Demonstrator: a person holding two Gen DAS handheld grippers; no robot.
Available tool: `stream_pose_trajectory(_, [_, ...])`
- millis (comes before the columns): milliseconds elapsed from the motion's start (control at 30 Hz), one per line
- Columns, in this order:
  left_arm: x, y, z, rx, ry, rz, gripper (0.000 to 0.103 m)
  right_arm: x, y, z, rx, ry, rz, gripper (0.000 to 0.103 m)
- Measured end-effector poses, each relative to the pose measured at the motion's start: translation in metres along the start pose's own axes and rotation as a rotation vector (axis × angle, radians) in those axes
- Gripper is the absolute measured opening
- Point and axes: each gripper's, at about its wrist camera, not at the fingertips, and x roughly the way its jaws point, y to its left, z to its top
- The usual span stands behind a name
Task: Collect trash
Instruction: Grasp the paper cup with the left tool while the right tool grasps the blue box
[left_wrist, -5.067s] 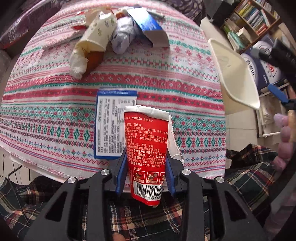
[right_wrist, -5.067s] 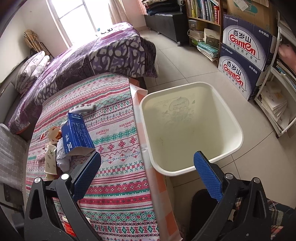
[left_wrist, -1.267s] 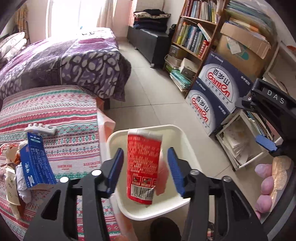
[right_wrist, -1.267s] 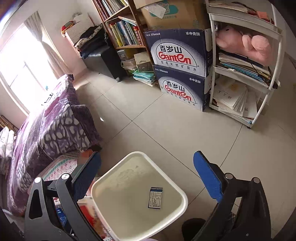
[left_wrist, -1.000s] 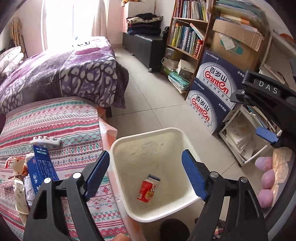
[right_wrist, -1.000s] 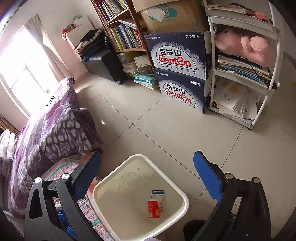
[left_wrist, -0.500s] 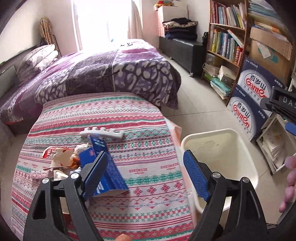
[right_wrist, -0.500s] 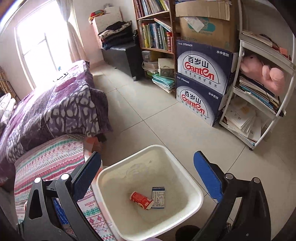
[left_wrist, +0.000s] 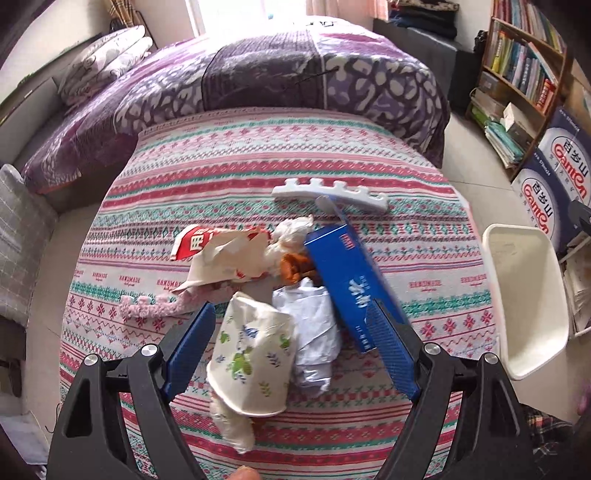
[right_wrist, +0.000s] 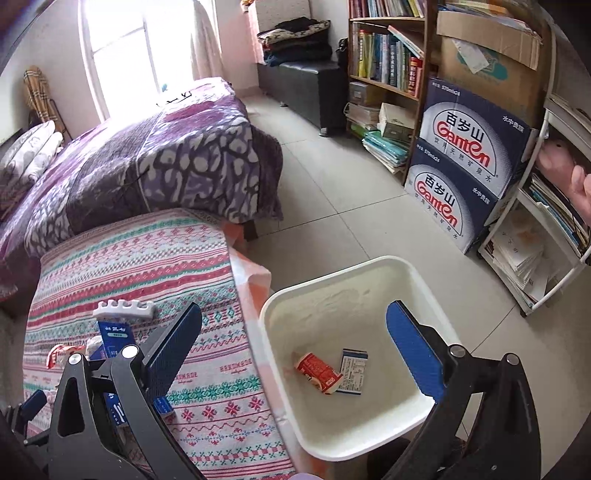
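Left claw (left_wrist: 291, 332) is spread wide and holds nothing, hanging over the trash pile on the worktop (left_wrist: 258, 166) with its patterned cloth. Between and just ahead of its blue pads: a crushed floral paper cup (left_wrist: 255, 365) lying on its side at 6 o'clock of the pile, a crumpled silver wrapper (left_wrist: 314, 332) touching the cup's right edge, and a blue carton (left_wrist: 351, 280) leaning at 2 o'clock. Behind those, a red-and-white paper wrapper (left_wrist: 218, 254) at 10 o'clock, a wad of tissue (left_wrist: 291, 232) and something orange-brown (can't tell what) at 12. A white comb-like plastic piece (left_wrist: 328, 192) lies apart, further out at 12 o'clock. Right claw (right_wrist: 295, 339) is also wide and empty, above the white bin (right_wrist: 277, 321), which stands on the floor just beside the worktop's right edge. In the bin: a red packet (right_wrist: 317, 371) and a small printed box (right_wrist: 352, 371), touching each other near the bottom middle.
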Motion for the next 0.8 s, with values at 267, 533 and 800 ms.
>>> stream_pose_trajectory(267, [0.043,0.044,-0.011,-0.021,0.219,-0.125,0.081,0.005,0.039,-0.011,-0.076,0.038,0.053,0.096])
stream_pose_trajectory(533, [0.062,0.063,-0.019,-0.114,0.286,-0.319,0.08,0.018,0.075,-0.026,-0.157,0.124,0.116,0.096])
stream_pose_trajectory(800, [0.042,0.096,-0.012,-0.24,0.207,-0.365,0.043,0.024,0.094,-0.034,-0.185,0.158,0.145,0.096])
